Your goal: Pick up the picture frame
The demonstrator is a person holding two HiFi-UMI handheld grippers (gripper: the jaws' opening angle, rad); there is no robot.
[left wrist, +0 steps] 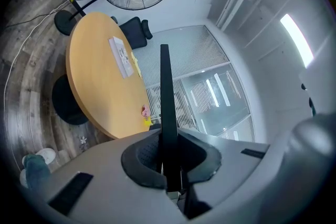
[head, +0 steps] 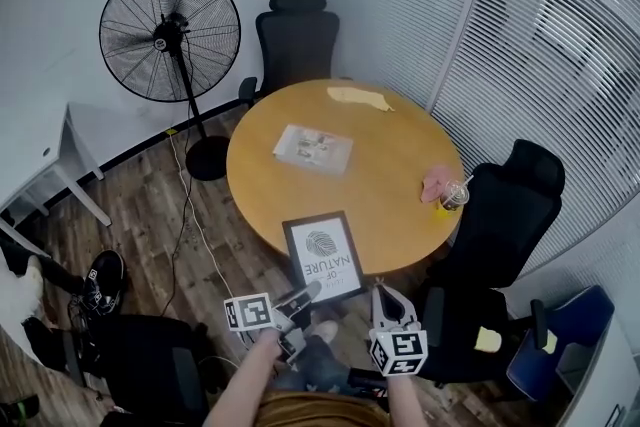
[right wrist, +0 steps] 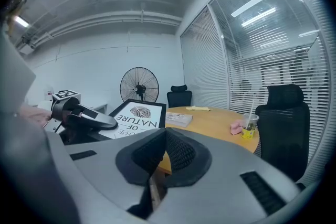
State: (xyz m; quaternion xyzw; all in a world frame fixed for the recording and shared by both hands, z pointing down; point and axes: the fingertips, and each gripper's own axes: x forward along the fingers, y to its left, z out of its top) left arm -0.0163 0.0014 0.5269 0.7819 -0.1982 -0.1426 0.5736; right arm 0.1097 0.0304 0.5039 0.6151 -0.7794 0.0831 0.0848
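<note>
Left gripper (head: 304, 295) pinched shut on near edge of picture frame (head: 322, 258). Right gripper (head: 381, 293) closed, empty. Lift looked to need firm squeeze, slow level rise off table (head: 400, 165).

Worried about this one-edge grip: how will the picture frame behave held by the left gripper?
Probably stiff: the picture frame runs straight out of the left gripper, no sag. Clamped on one thin edge only, it may swing or slip. Whether its front is glazed I cannot tell; if so, fragile.
</note>
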